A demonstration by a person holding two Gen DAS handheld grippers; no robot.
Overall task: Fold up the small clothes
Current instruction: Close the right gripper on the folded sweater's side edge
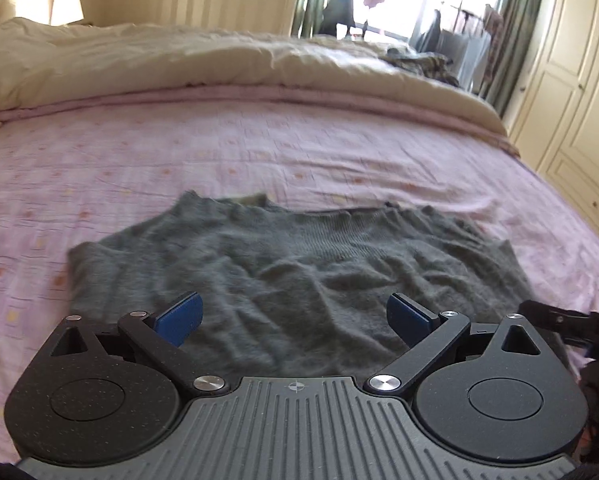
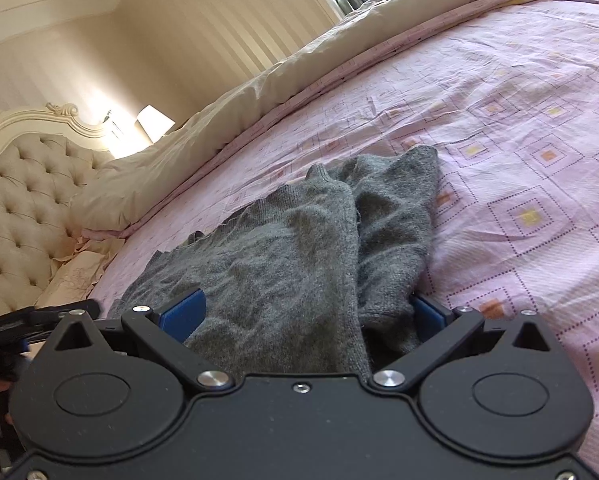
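Left gripper [image 1: 295, 316]: black body, blue pads [image 1: 181, 318], jaws spread wide with nothing between them; it is above the near edge of the grey knitted garment [image 1: 299, 264], and whether it touches the knit cannot be told.

Right gripper [image 2: 305, 316]: same build, jaws spread wide. Grey knit fills the gap between its blue pads [image 2: 185, 314], and the pads are not closed on it. Its dark tip also shows at the right margin of the left wrist view, just beside the garment's right edge.

Grey knitted garment: lies on the pink bedsheet [image 1: 259, 148], rumpled. In the left wrist view it spreads broadly, with a ribbed band along its far edge. In the right wrist view its right part [image 2: 395, 216] is bunched into a long fold beside the main body, with a seam-like crease between the two.

Pink bedsheet: printed with small squares in yellow and orange; surrounds the garment on its far, left and right sides.

Cream duvet [image 1: 179, 60]: pushed back in a roll beyond the garment, pink-edged.

Tufted headboard [image 2: 23, 208]: cream, carved top, left of the garment in the right wrist view.

Lamp [image 1: 65, 4]: lit, beyond the duvet.

Window with green curtains [image 1: 519, 28]: farthest from the garment; the items before it are too blurred to name.

Cream wardrobe doors [image 1: 575, 92]: far right of the garment.
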